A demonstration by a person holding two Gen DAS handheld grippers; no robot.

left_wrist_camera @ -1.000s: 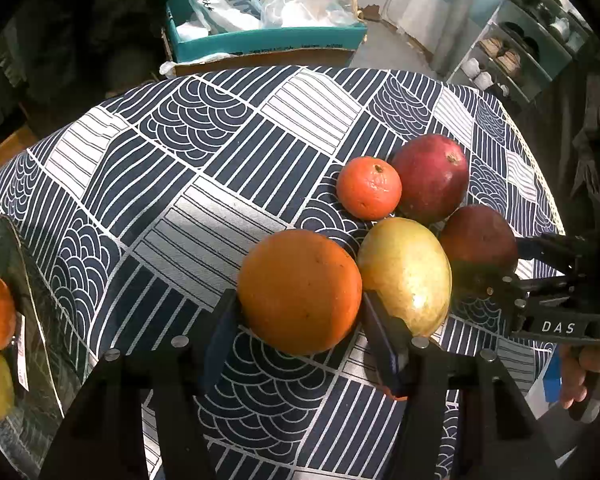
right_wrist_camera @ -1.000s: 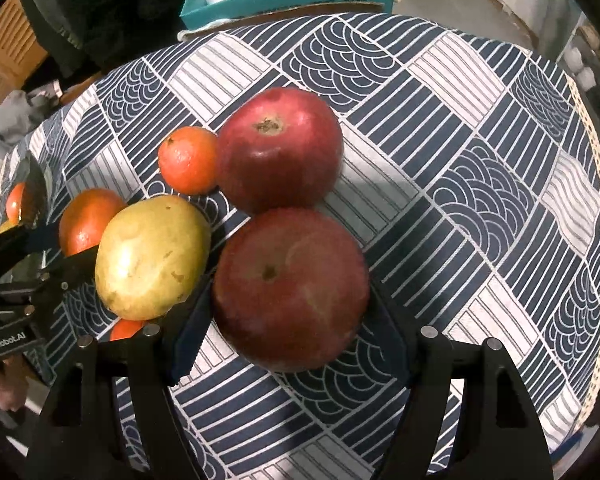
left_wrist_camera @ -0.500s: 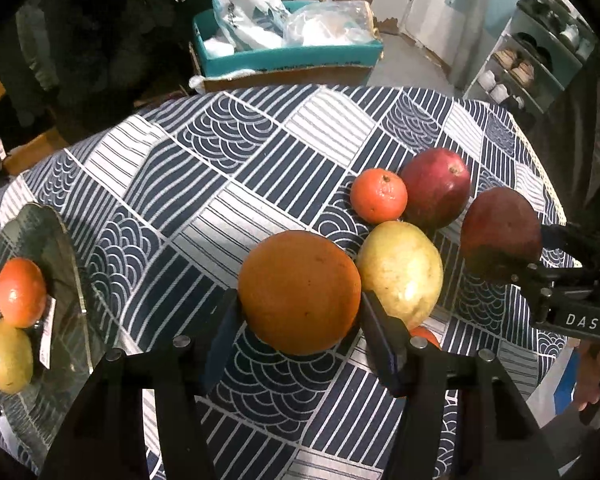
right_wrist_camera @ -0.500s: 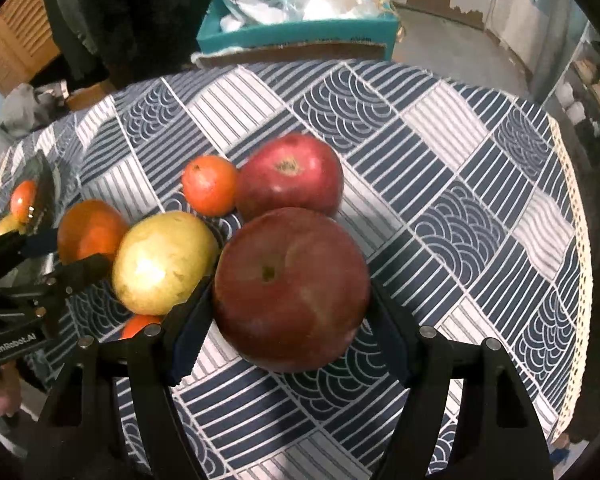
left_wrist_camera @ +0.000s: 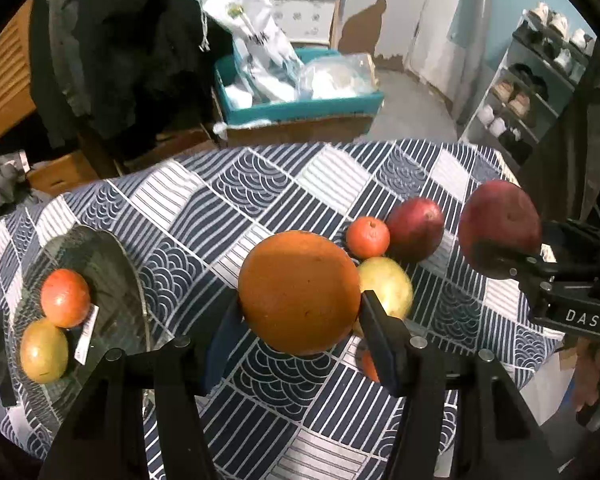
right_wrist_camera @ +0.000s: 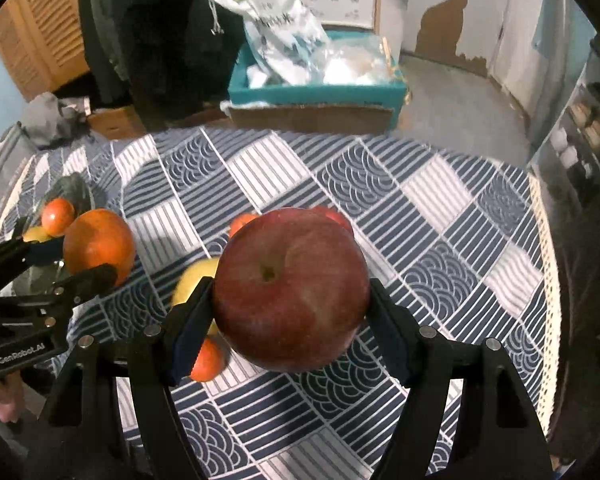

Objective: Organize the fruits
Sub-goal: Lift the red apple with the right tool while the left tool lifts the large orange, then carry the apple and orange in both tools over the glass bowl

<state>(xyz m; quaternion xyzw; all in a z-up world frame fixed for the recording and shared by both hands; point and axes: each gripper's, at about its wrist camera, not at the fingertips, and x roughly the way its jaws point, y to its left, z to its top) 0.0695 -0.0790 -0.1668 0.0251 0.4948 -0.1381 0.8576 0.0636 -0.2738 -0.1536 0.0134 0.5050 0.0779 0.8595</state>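
Fruits are rising off the desk: left gripper is lifting its clamped orange, right gripper its clamped red apple, likely heading for the glass plate at left.

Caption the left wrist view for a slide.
Left gripper holds an orange above the patterned tablecloth; right gripper holds an apple.

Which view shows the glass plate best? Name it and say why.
The left wrist view. There the plate shows nearly whole at the table's left, with two fruits and a tag on it. The right wrist view catches only a sliver at its far left, mostly hidden behind the orange.
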